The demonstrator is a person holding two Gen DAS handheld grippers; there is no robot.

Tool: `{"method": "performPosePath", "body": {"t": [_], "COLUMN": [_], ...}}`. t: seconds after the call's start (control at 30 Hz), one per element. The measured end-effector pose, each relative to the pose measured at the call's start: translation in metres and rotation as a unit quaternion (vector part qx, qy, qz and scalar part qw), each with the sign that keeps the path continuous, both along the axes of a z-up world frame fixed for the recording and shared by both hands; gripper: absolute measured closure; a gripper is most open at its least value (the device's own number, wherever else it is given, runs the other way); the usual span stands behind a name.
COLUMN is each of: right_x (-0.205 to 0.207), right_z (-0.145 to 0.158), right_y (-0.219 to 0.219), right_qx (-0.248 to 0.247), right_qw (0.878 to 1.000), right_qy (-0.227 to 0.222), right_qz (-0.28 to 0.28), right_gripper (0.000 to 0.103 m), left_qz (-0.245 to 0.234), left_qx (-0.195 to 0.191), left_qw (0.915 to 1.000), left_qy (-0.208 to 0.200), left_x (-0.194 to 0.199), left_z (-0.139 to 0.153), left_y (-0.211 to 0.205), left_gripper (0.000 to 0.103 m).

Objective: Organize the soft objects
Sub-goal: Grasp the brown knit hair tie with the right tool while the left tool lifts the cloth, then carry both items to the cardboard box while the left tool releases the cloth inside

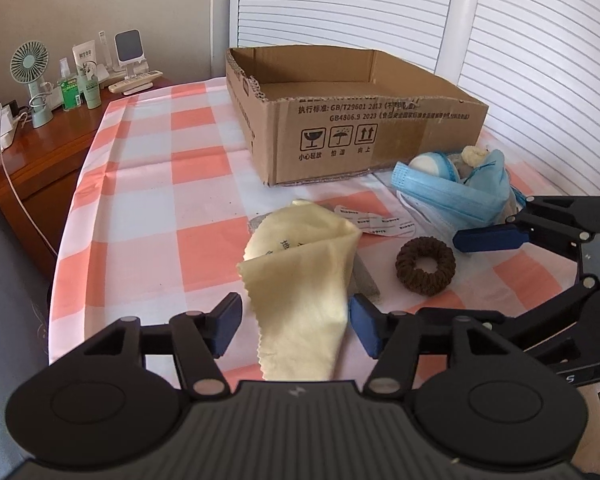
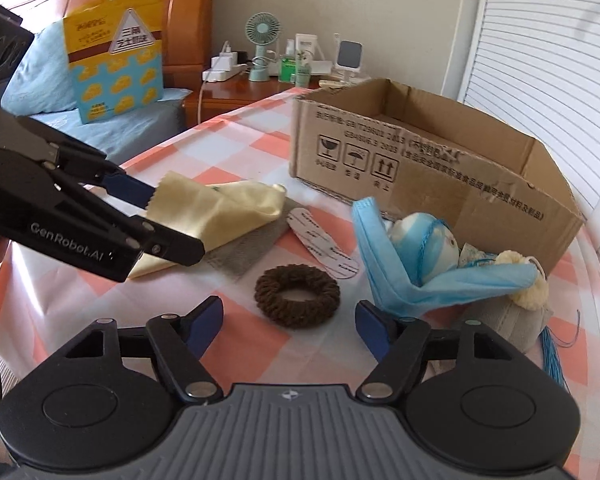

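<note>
A pale yellow cloth [image 1: 300,280] lies crumpled on the checked tablecloth, its near end between the spread fingers of my left gripper [image 1: 296,322], which is open around it; it also shows in the right wrist view [image 2: 216,204]. A brown scrunchie [image 1: 425,265] [image 2: 297,296] lies just ahead of my open, empty right gripper [image 2: 290,326]. A blue face mask [image 2: 404,272] drapes over a small plush toy [image 2: 428,240] at the right. An open cardboard box [image 1: 356,120] [image 2: 432,160] stands behind them.
A grey cloth [image 2: 248,248] and white adhesive strips [image 2: 328,248] lie under and beside the yellow cloth. A wooden nightstand [image 1: 40,152] with a fan [image 1: 32,80] and bottles stands left of the table. White shutters [image 1: 520,40] stand behind the box.
</note>
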State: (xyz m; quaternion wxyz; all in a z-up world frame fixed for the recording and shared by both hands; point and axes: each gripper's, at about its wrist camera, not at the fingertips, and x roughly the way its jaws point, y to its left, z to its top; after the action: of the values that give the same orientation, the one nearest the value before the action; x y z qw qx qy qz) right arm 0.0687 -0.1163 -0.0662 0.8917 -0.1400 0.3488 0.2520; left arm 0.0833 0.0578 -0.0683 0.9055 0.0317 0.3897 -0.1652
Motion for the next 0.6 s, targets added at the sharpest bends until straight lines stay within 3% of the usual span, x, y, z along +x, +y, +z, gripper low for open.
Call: {"method": "performPosePath", "body": {"t": [0.13, 0.2, 0.23, 0.27, 0.43, 0.6], "right_x": [0.006, 0.009, 0.009, 0.010, 0.013, 0.011], "right_z": [-0.002, -0.002, -0.002, -0.002, 0.000, 0.001], "right_y": [-0.005, -0.005, -0.004, -0.003, 0.000, 0.005], "right_qx": [0.017, 0.023, 0.024, 0.025, 0.028, 0.017], "right_qw": [1.000, 1.000, 0.999, 0.999, 0.999, 1.000], "right_qy": [0.008, 0.009, 0.008, 0.008, 0.006, 0.000], "right_qz": [-0.015, -0.019, -0.019, -0.018, -0.018, -0.017], "right_gripper": [0.032, 0.034, 0.037, 0.038, 0.052, 0.059], "left_qz": [-0.004, -0.007, -0.011, -0.011, -0.007, -0.007], "left_qx": [-0.002, -0.011, -0.015, -0.018, -0.021, -0.015], "left_qw": [1.0000, 0.9999, 0.9998, 0.9998, 0.9998, 0.9998], "left_qy": [-0.001, -0.001, 0.001, 0.003, 0.001, -0.007], "left_x": [0.009, 0.011, 0.011, 0.011, 0.008, 0.003], "left_z": [-0.004, -0.002, -0.002, -0.001, 0.006, 0.017], "left_y": [-0.003, -0.003, -0.002, -0.002, 0.005, 0.010], "left_gripper": [0.045, 0.054, 0.065, 0.069, 0.080, 0.090]}}
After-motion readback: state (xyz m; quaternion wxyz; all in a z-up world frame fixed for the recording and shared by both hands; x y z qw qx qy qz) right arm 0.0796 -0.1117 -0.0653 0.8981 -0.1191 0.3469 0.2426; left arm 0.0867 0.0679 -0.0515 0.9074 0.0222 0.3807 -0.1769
